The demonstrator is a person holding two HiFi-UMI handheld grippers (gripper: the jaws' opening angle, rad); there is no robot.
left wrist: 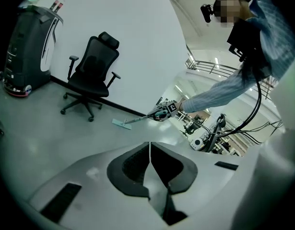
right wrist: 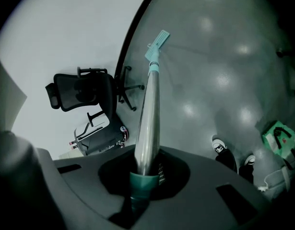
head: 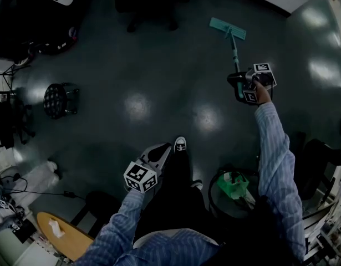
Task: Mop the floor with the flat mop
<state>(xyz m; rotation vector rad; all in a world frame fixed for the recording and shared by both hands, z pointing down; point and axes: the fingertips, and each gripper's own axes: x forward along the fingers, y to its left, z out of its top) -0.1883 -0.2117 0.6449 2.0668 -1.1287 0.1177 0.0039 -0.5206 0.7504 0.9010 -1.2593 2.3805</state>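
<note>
The flat mop has a teal pad [head: 228, 28] lying on the grey floor near the far wall, and a metal handle [head: 234, 53] that runs back to my right gripper [head: 240, 85]. That gripper is shut on the mop handle [right wrist: 148, 123], at its teal grip end. The pad [right wrist: 157, 44] lies far ahead in the right gripper view. My left gripper [head: 161, 153] hangs low by my shoe, jaws shut with nothing between them [left wrist: 148, 166]. From the left gripper view, the mop pad [left wrist: 122, 124] rests on the floor in front of the chair.
A black office chair [left wrist: 91, 75] stands by the white wall, with a dark machine [left wrist: 29, 47] to its left. A round black stool [head: 59, 99] stands at the left. A bin with a green bag [head: 232, 186] is near my right foot. A wooden tabletop [head: 62, 234] lies at lower left.
</note>
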